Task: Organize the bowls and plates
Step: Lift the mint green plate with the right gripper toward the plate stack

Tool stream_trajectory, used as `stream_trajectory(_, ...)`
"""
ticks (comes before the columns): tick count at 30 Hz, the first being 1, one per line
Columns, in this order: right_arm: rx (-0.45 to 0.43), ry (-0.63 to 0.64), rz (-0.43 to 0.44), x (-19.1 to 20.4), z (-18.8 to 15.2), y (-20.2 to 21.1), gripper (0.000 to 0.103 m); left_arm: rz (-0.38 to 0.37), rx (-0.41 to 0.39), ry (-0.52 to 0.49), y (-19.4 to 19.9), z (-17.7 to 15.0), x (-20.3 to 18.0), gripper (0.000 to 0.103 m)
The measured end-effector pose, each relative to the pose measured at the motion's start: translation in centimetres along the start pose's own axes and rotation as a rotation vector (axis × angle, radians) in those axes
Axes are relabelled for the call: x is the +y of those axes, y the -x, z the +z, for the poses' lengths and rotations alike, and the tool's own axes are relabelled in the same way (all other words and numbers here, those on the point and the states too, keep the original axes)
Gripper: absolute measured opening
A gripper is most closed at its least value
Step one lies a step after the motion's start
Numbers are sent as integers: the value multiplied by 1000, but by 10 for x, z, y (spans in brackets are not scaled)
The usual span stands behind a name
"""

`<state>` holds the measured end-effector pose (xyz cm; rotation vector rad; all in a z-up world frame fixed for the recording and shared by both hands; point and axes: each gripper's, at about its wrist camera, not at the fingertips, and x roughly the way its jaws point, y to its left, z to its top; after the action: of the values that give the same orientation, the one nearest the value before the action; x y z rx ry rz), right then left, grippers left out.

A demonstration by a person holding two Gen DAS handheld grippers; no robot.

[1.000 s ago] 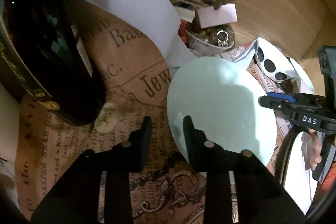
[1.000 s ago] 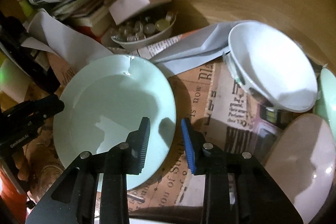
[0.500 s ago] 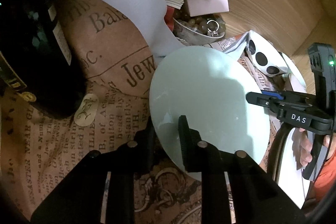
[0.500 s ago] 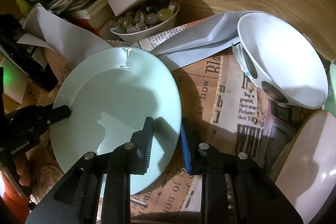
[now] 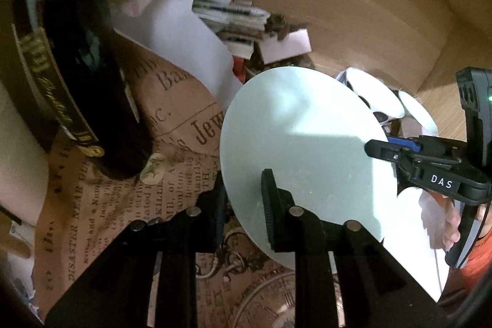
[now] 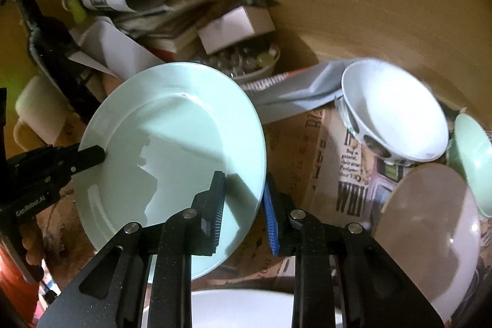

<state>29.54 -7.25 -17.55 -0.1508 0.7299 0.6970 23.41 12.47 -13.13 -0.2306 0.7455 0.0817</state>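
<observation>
Left wrist view: left hand-held gripper (image 5: 243,199), jaws just closed from a wider gap a second ago, pinching the near rim of the round pale green ceramic plate (image 5: 301,143); plate now tilted clear of the newsprint-covered table (image 5: 172,199) it lay on. Right hand-held gripper (image 5: 376,147) clamps the far rim. Dark glass bottle (image 5: 80,82) beside. Judged: two-handed lift begun.

Right wrist view: right hand-held gripper (image 6: 244,202) pinching the plate (image 6: 172,149) rim. Shown only here: plate's concave face, white ceramic bowl (image 6: 396,109), brown plate (image 6: 430,232).
</observation>
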Motion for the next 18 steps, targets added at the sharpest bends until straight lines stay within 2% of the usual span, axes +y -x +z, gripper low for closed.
stream_trajectory(18, -134, 26, -5, 28, -23, 71, 22, -25, -113, -6, 73, -23, -20, 21)
